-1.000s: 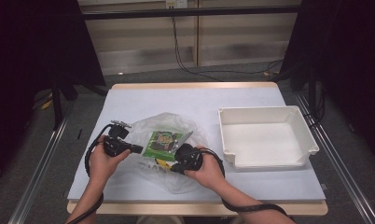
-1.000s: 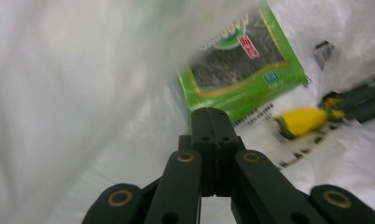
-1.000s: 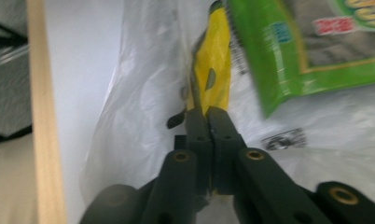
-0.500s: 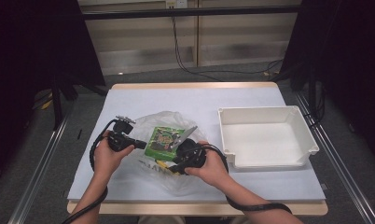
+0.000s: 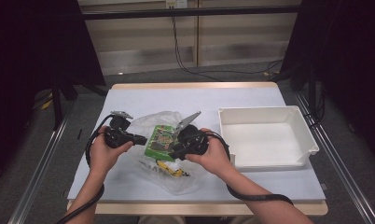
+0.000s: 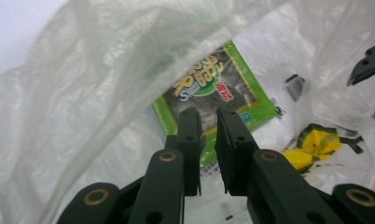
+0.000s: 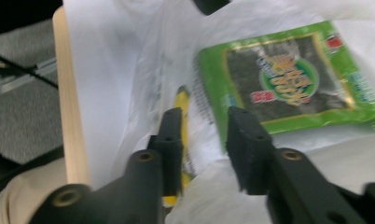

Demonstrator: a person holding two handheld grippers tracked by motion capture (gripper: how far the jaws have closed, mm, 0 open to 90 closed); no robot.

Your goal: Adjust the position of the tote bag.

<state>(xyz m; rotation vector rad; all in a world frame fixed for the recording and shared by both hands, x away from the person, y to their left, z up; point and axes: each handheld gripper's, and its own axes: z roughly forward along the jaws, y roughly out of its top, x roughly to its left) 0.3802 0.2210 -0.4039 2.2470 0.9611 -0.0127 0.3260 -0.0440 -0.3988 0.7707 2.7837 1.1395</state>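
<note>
Plastic, thin and clear, lies crumpled nearest me: a bag (image 5: 164, 161) in the middle of the table (image 5: 139, 100), with my two grippers at either side of it. Compared with a second ago, my right gripper (image 5: 174, 153) sits higher over the bag, its grey plate tipped up; its jaws opened and have just been closing again, and they now stand a little apart with nothing pinched between them. My left gripper (image 5: 141, 139) has hardly shifted; its jaws have just been opening to a narrow gap, and I cannot tell whether any film is caught there. Inside the bag lies a green seaweed packet (image 5: 161, 141), flat, between the two grippers, with a yellow printed patch (image 6: 316, 144) on the bag beside it. Farther right stands a white tray (image 5: 269, 114), apart from the bag.
</note>
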